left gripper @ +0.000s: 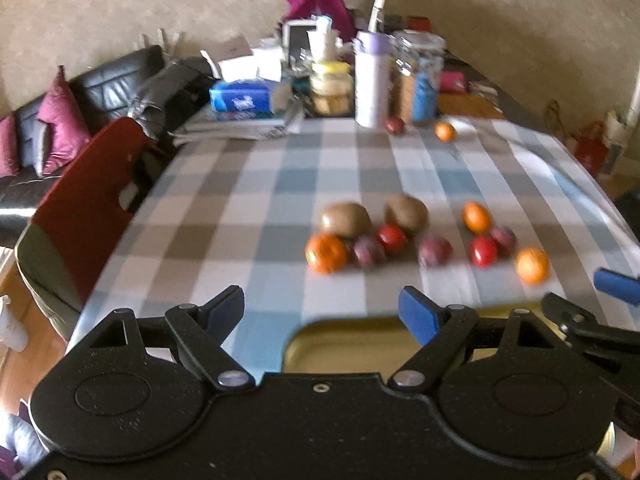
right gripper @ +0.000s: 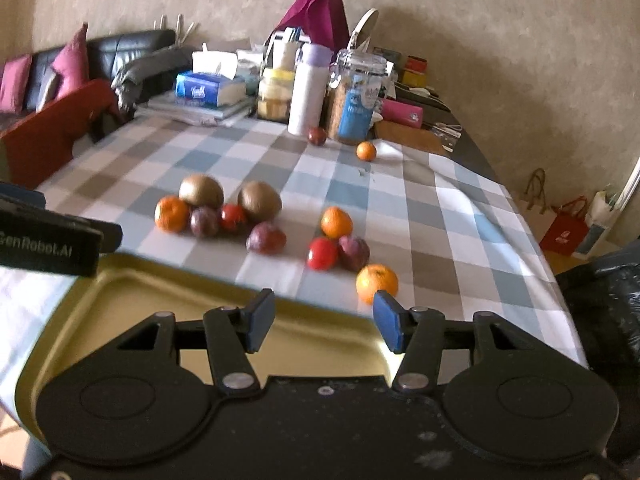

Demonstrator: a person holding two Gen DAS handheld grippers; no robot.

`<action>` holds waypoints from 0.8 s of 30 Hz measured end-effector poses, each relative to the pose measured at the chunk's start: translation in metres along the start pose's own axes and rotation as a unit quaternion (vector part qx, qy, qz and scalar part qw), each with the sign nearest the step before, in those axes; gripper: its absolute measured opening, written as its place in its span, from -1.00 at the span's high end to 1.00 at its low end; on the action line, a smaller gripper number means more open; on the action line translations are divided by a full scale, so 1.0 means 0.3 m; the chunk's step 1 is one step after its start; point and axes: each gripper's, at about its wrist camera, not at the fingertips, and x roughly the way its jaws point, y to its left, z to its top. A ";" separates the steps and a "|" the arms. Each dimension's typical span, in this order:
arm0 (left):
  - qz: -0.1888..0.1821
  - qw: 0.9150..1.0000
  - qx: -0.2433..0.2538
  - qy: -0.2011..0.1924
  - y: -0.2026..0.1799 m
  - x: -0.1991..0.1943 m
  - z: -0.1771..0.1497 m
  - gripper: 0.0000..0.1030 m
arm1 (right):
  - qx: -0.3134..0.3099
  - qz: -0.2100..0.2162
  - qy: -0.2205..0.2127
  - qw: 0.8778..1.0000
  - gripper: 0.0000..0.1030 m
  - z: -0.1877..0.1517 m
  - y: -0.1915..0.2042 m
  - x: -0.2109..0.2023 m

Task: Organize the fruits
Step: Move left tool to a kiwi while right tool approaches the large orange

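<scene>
Fruits lie on the checked tablecloth: two brown kiwis [right gripper: 201, 191] [right gripper: 259, 201], oranges [right gripper: 172, 213] [right gripper: 337, 222] [right gripper: 377, 283], purple plums [right gripper: 266, 239] [right gripper: 353, 253] and red tomatoes [right gripper: 322, 254] [right gripper: 233, 217]. A gold tray [right gripper: 120, 300] sits at the near edge, empty in what shows. My right gripper [right gripper: 324, 322] is open and empty above the tray, close to the nearest orange. My left gripper [left gripper: 322, 312] is open and empty above the tray's left part [left gripper: 340, 340]. The fruits also show, blurred, in the left wrist view [left gripper: 346, 220].
A plum [right gripper: 317, 136] and a small orange [right gripper: 366, 151] lie far back by a glass jar [right gripper: 356, 96], a white bottle [right gripper: 306, 88] and a tissue box [right gripper: 208, 90]. A red chair [left gripper: 84, 200] stands left of the table. Bags [right gripper: 566, 226] sit on the floor at right.
</scene>
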 end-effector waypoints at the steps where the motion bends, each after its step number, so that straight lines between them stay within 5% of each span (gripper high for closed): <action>1: 0.001 1.000 -0.004 -0.002 0.003 0.010 0.015 -0.66 | 0.005 0.000 -0.002 1.000 -0.03 0.013 -0.002 0.006; 11: 0.027 0.999 -0.031 -0.006 -0.012 0.140 0.124 -0.67 | 0.116 0.032 0.017 0.993 -0.01 0.153 -0.099 0.190; 19: 0.034 0.998 -0.051 0.013 -0.029 0.254 0.151 -0.67 | 0.210 -0.004 0.026 0.977 -0.04 0.217 -0.165 0.361; 24: 0.041 0.998 -0.052 -0.006 -0.050 0.283 0.163 -0.66 | 0.196 -0.025 0.022 0.980 -0.04 0.235 -0.145 0.434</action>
